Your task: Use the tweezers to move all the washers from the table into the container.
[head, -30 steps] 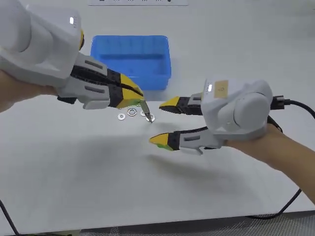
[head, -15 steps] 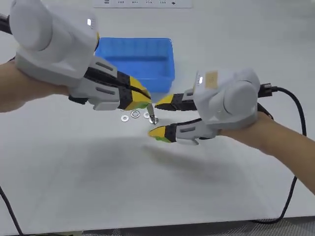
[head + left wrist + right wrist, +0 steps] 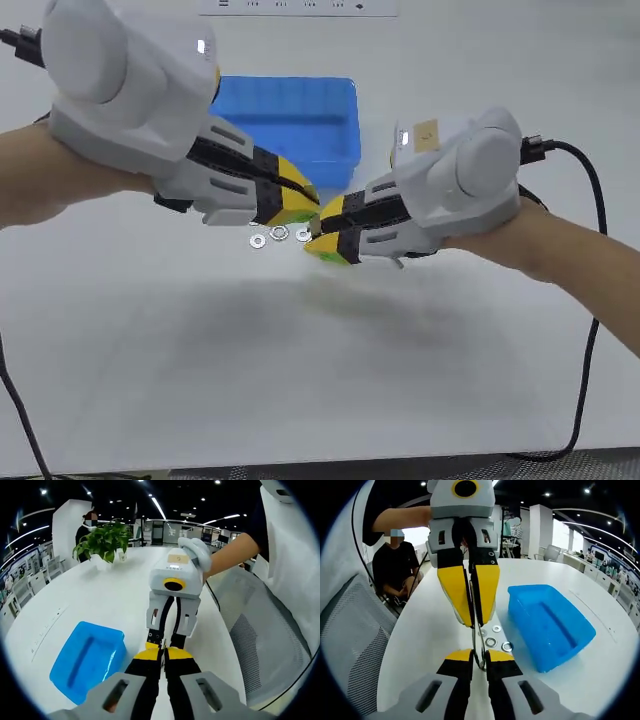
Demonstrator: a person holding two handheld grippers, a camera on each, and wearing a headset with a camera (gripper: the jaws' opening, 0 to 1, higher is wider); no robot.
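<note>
potted plant (image 3: 104, 539), mesh chair (image 3: 352, 645), seated person (image 3: 396, 567)

Washers (image 3: 279, 233): 3 counted, in a row on the counter (image 3: 300, 360), just near of the container.
Container (image 3: 330, 140): 1, blue, far centre.
Tweezers (image 3: 476, 647): 1 pair.
Grippers: 2, the left gripper (image 3: 305, 208) and the right gripper (image 3: 320, 238).
Potted plant (image 3: 105, 540): 1.
</note>
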